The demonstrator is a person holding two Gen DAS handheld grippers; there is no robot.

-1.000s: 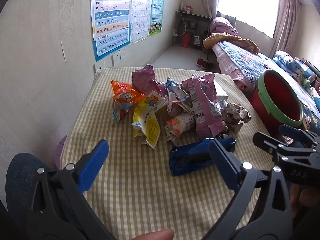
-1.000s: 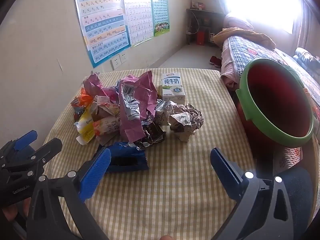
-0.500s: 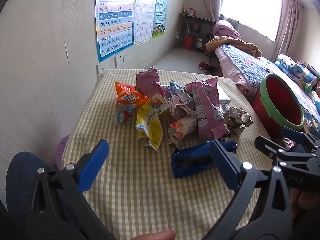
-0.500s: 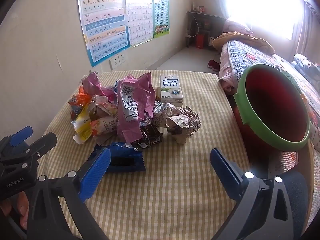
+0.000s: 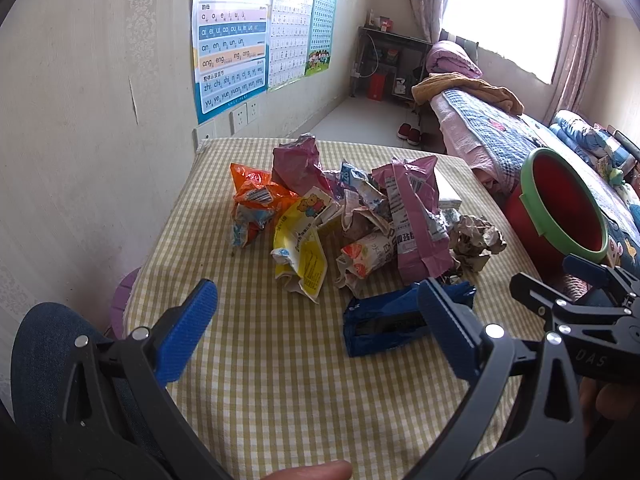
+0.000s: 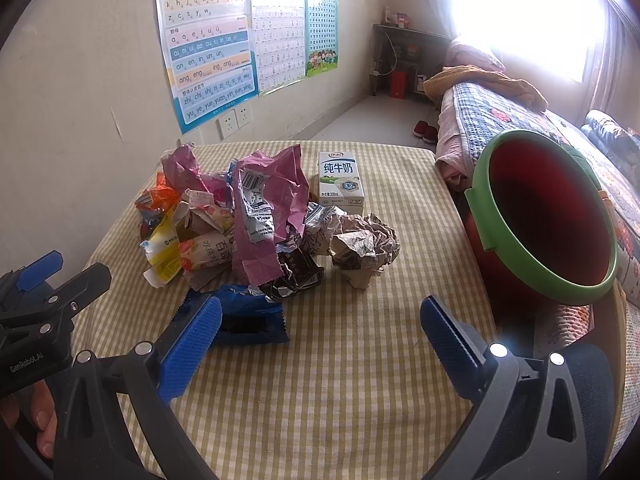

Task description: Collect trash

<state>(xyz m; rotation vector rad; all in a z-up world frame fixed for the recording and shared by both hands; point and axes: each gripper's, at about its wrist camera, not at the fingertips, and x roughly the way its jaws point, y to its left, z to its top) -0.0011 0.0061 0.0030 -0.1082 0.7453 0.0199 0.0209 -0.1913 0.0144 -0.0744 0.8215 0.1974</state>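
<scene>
Trash (image 6: 248,220) lies heaped at the middle of the checked worktop (image 6: 340,380), toward its far half. At the heap's left sits an orange packet (image 5: 256,196) with a barcode, then a yellow wrapper (image 5: 302,248) printed with a cartoon bear, its long axis running from the far side toward the near edge. Beside it lies a crushed carton (image 6: 204,254) with fruit pictures and Chinese characters. A pink bag (image 6: 260,216) stands over the middle, barcode near its top, its length running down toward the near edge. In front of it a blue wrapper (image 6: 240,316) lies flat, long axis across the worktop, with a dark wrapper (image 6: 296,276) touching its far side. Right of these is a crumpled paper ball (image 6: 366,246), and behind it a milk carton (image 6: 340,182) lies on its back, top pointing away, reading "纯牛奶", "3.2g" and "200mL". A red bucket with green rim (image 6: 540,220) stands off the worktop's right edge, mouth tilted toward the heap.

The left claw (image 5: 320,332) is spread wide and empty above the near worktop; its body, seen from the right wrist, reads "GenRobot.AI". The right claw (image 6: 316,336) is likewise wide and empty; its body shows "DAS".
</scene>
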